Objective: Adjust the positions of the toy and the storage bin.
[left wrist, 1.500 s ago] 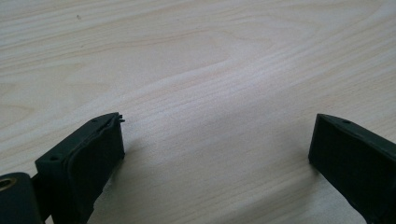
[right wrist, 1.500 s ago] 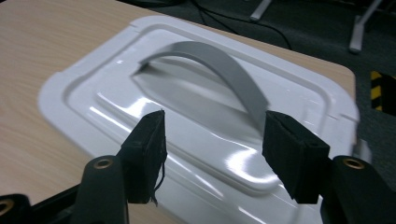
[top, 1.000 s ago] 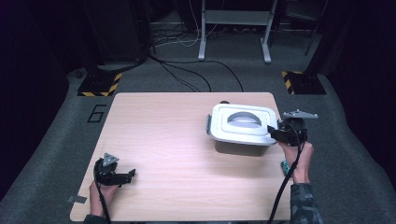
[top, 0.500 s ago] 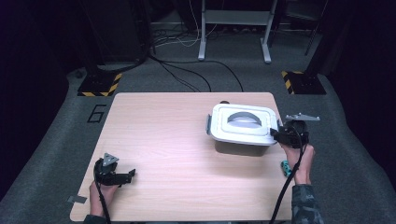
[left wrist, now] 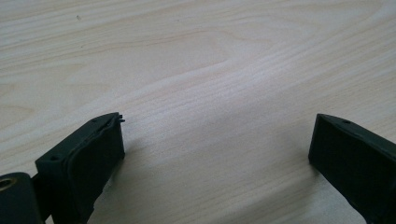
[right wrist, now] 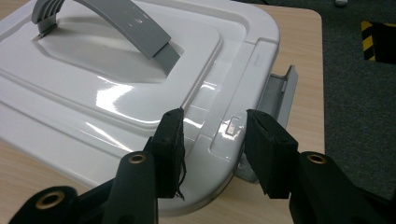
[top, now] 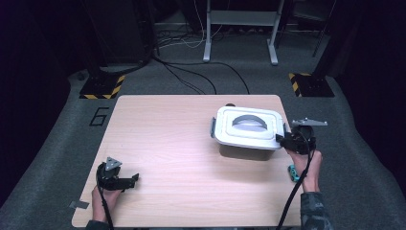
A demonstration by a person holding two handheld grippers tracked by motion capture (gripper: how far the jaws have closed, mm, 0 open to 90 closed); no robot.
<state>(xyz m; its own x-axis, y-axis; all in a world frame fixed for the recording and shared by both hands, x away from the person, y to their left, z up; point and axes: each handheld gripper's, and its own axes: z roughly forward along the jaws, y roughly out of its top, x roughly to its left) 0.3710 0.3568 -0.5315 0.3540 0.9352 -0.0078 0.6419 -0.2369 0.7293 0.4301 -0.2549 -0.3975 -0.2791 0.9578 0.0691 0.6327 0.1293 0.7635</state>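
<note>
Where the white lidded box (top: 249, 129) stands toward the right edge of the counter (top: 167, 143), the right gripper (top: 287, 140) is found directly against its near right corner, so the coming move turns on that corner. In the right gripper view the jaws are seen part-spread, one over the lid's rim and the other beside the grey side latch (right wrist: 280, 91), which is swung outward from the box's end; whether anything is actually pinched cannot be told, since a gap is seen between the jaws and the lid edge passes through it. The box's long axis is laid across the counter, from latch to latch, with the second grey latch (top: 212, 127) at the end farther from the right gripper. The grey handle (right wrist: 126, 23) is folded over the middle of the lid (right wrist: 116, 79), behind the jaws' reach line.

The left gripper (top: 129, 179) is held low near the counter's front left corner, well apart from the box, its jaws spread wide over bare wood (left wrist: 210, 70). The right hand (top: 306, 160) is therefore judged the nearer by far.

Nothing is seen standing on the counter between the box and either gripper. Beyond the box, on the floor, cables (top: 191, 72) and yellow-black striped blocks (top: 103, 86) are set clear of the work.
</note>
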